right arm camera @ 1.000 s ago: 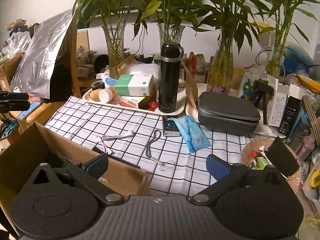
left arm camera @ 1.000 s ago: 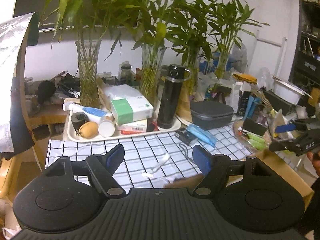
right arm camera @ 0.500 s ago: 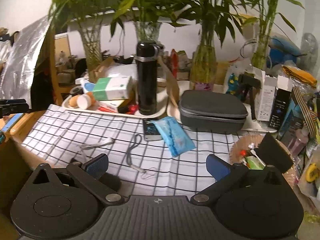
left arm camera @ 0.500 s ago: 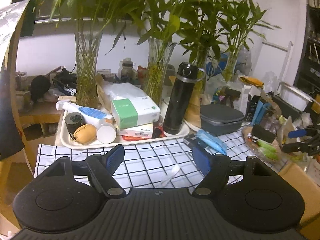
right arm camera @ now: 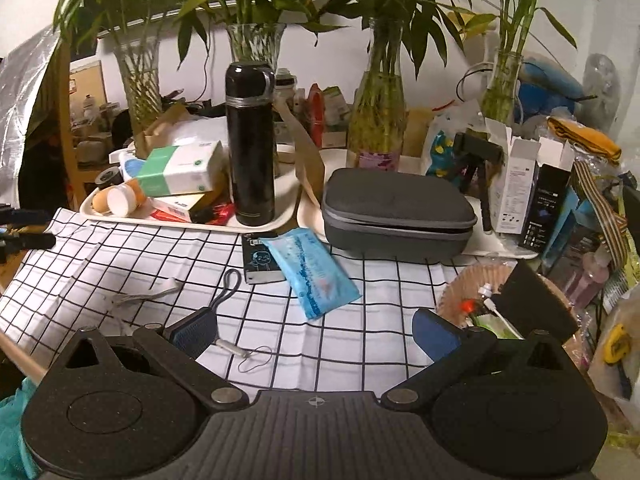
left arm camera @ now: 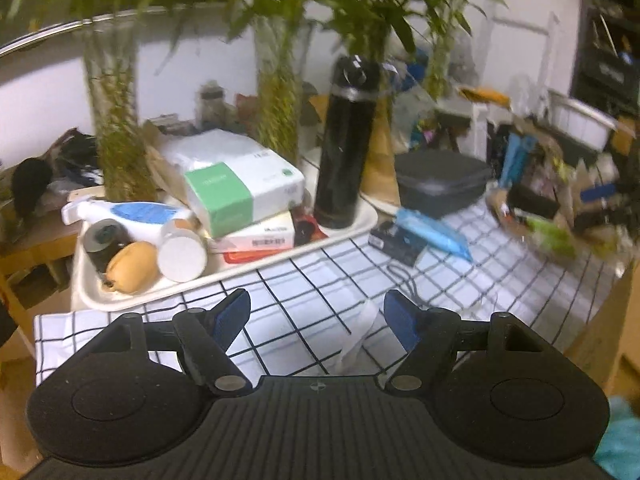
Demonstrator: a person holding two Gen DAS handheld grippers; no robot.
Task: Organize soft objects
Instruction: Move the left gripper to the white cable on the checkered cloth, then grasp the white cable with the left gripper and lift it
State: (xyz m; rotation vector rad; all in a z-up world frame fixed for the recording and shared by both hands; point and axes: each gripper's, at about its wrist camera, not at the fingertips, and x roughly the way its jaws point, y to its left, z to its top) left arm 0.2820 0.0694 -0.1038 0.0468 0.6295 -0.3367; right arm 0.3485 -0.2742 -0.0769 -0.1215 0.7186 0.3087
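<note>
A blue soft tissue pack (right arm camera: 314,270) lies on the black-and-white checked cloth (right arm camera: 360,344), beside a small dark box (right arm camera: 260,258); it also shows in the left wrist view (left arm camera: 434,232). A green-and-white tissue pack (left arm camera: 244,184) sits on the white tray (left arm camera: 100,298), seen too in the right wrist view (right arm camera: 180,170). A white strip (left arm camera: 360,330) lies just ahead of my left gripper (left arm camera: 316,320), which is open and empty. My right gripper (right arm camera: 316,332) is open and empty above a grey cord (right arm camera: 228,292). Teal fabric (right arm camera: 12,428) shows at the lower left edge.
A black flask (right arm camera: 250,144) stands on the tray with bottles and boxes. A grey zip case (right arm camera: 396,210) sits behind the blue pack. Glass vases with bamboo (right arm camera: 376,120) line the back. A cluttered basket (right arm camera: 508,300) and boxes (right arm camera: 528,188) crowd the right.
Both grippers have moved forward over the cloth and the cardboard box has dropped out of both views. The tray and flask loom larger in the left view. Both stay open.
</note>
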